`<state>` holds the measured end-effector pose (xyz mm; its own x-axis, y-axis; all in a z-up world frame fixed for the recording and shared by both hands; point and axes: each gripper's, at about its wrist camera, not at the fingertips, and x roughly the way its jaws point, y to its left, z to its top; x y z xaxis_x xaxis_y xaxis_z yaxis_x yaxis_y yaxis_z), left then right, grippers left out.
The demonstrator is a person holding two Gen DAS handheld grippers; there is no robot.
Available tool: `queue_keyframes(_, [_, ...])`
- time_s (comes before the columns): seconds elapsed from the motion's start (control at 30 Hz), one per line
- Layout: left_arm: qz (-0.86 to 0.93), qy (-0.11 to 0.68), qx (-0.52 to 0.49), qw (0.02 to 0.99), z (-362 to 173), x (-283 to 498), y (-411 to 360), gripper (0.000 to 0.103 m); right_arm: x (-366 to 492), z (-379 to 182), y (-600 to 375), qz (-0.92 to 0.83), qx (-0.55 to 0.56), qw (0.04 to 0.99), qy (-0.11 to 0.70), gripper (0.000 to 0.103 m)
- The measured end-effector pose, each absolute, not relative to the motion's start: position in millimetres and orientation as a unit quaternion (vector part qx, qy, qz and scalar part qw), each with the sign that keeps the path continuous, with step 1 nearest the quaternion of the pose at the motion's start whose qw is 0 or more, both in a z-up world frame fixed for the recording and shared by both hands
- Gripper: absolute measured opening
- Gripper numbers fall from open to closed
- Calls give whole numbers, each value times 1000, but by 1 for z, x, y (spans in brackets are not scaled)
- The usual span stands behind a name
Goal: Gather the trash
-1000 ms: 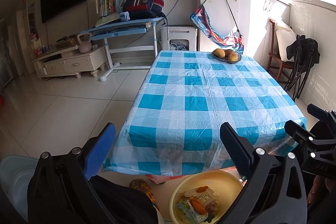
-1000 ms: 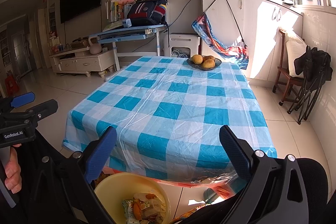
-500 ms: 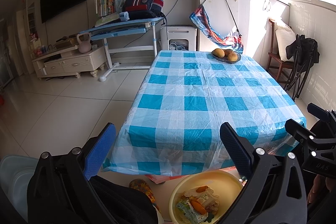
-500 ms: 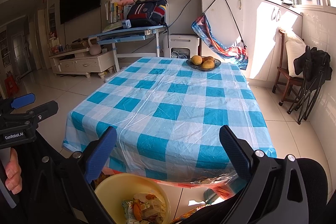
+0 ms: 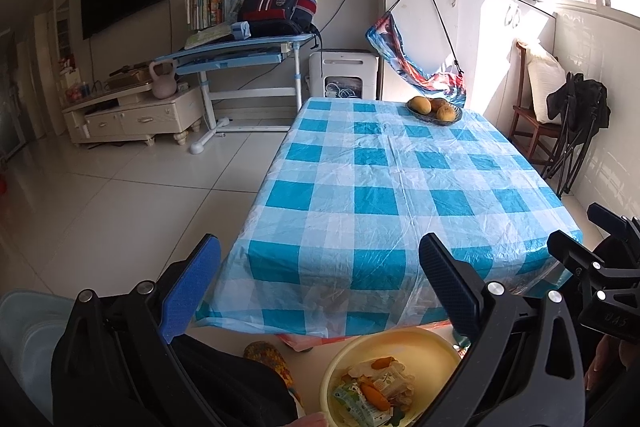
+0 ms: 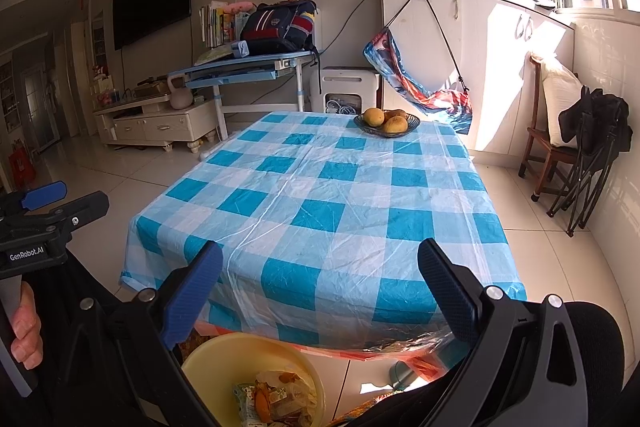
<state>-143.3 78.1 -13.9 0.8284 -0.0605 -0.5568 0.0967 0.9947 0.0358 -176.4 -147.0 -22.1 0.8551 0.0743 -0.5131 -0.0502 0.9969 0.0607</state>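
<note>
A yellow plastic bowl (image 5: 400, 347) holding wrappers and orange scraps (image 5: 372, 387) sits below the near edge of the table; it also shows in the right wrist view (image 6: 240, 351) with its trash (image 6: 272, 399). My left gripper (image 5: 320, 291) is open and empty, held above the bowl. My right gripper (image 6: 320, 291) is open and empty, also above the bowl. The table carries a blue-and-white checked cloth (image 5: 384, 187) under clear plastic.
A dish of mangoes (image 5: 434, 111) stands at the table's far end. A wooden chair with a folded black chair (image 5: 568, 131) stands at the right wall. A blue desk (image 5: 240, 55) and a TV cabinet (image 5: 132, 115) lie beyond white floor tiles.
</note>
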Motion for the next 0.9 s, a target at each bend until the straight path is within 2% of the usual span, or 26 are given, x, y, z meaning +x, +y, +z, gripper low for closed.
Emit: queue_keyframes(0.9, [-44,297,23,954,-14,-140,78,96,-179,-18,-139,35,17,967,253,95])
